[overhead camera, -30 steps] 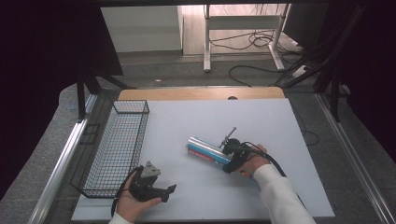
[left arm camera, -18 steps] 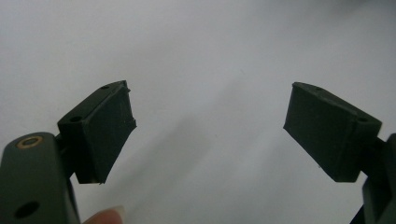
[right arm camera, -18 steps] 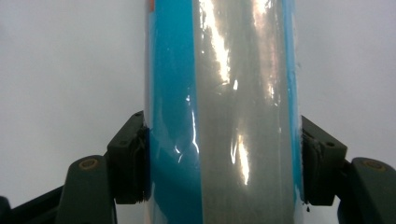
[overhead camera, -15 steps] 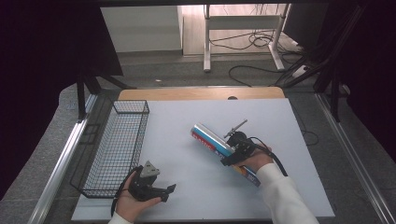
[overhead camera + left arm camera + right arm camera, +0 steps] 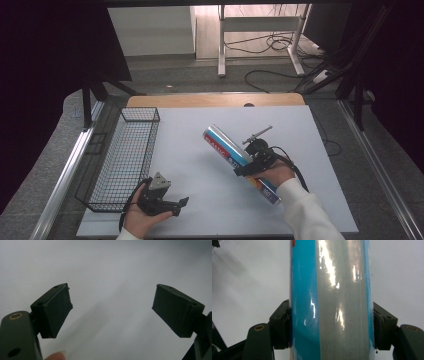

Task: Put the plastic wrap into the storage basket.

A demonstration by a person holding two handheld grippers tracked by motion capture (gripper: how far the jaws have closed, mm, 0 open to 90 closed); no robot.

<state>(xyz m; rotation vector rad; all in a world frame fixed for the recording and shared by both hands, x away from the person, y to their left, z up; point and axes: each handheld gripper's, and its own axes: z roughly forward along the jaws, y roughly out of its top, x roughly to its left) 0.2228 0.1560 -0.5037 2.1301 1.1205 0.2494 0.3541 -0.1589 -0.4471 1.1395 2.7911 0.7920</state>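
Pickup is done: the right hand-held gripper [image 5: 250,162] pinches the blue-and-silver can [image 5: 239,162], tilted above the tabletop [image 5: 200,200]. Carrying it to the wire basket [image 5: 125,160] seems left. The left hand-held gripper [image 5: 177,206] rests spread, empty.

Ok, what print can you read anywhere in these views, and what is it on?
Red band on the tube held in the right gripper: white capitals, perhaps "PLASTIC", too blurred to be sure.
Small print lower on the tube: too small to read.
Right gripper view: blue and silver wrap, no legible text.
Wire basket and table: no text.
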